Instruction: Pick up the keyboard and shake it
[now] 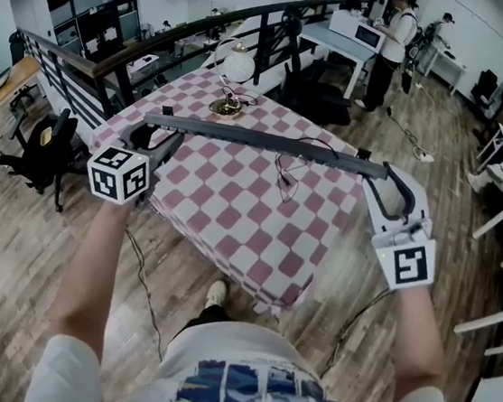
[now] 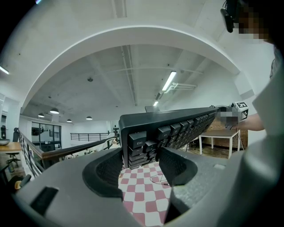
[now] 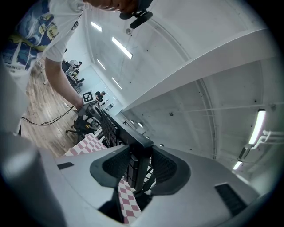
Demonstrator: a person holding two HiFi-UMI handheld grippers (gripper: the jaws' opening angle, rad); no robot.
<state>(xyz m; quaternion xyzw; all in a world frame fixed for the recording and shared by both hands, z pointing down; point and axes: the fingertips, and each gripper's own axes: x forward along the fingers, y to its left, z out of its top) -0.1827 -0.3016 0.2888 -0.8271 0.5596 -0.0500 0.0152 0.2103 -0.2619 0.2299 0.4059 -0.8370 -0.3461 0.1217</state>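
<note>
A long dark keyboard (image 1: 268,142) hangs in the air above the pink-and-white checkered table (image 1: 232,211), seen edge-on in the head view. My left gripper (image 1: 162,132) is shut on its left end, and my right gripper (image 1: 375,174) is shut on its right end. In the left gripper view the keyboard (image 2: 177,126) tilts with its keys facing down toward the table, its end clamped in my left gripper (image 2: 140,162). The right gripper view shows the keyboard (image 3: 111,128) edge pinched in my right gripper (image 3: 138,170). A thin cable (image 1: 283,177) lies looped on the table below.
A white round lamp (image 1: 239,62) and a small gold dish (image 1: 224,106) sit at the table's far edge. A dark railing (image 1: 162,39) runs behind it. An office chair (image 1: 44,147) stands at the left, and a person (image 1: 394,40) stands far back.
</note>
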